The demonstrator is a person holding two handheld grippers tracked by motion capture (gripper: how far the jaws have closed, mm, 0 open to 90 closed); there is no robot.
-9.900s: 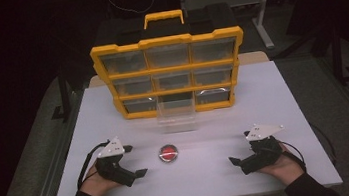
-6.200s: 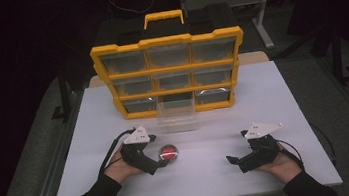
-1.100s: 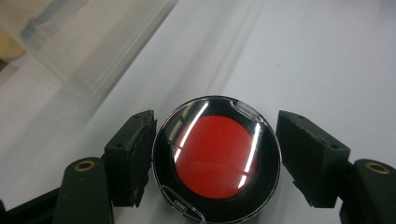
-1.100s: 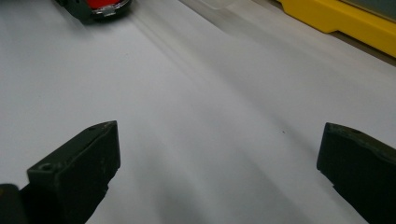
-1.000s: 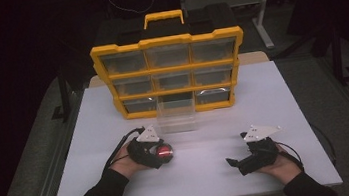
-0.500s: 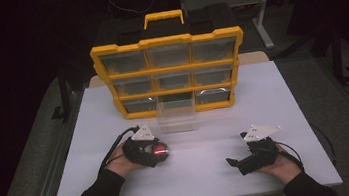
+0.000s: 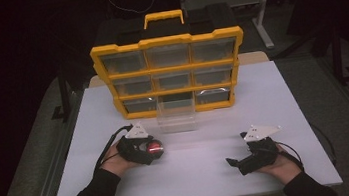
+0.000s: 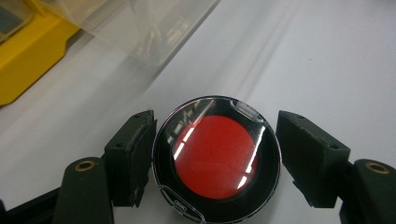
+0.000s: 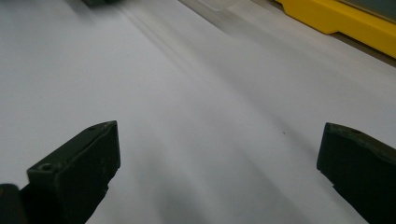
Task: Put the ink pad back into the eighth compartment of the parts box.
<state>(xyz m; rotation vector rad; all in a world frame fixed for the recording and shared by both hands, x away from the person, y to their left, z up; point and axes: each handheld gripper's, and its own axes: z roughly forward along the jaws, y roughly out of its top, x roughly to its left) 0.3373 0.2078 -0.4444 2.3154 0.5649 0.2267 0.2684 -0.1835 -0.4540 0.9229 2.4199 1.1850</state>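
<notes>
1. Our left gripper [image 7: 153,151] pinches the red disc [image 8: 216,157] between its jaws, on the left of the table [image 7: 273,96], just in front of the clear drawer [image 7: 176,114].
2. The drawer juts from the yellow cabinet [image 7: 169,73].
3. Our right gripper [image 7: 233,161] rests with jaws wide and empty.

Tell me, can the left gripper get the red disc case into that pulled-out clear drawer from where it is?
Probably yes. The left gripper is shut on the red disc case, and the clear drawer juts out of the yellow organizer just beyond it, with bare white table between. The right gripper sits well aside.
</notes>
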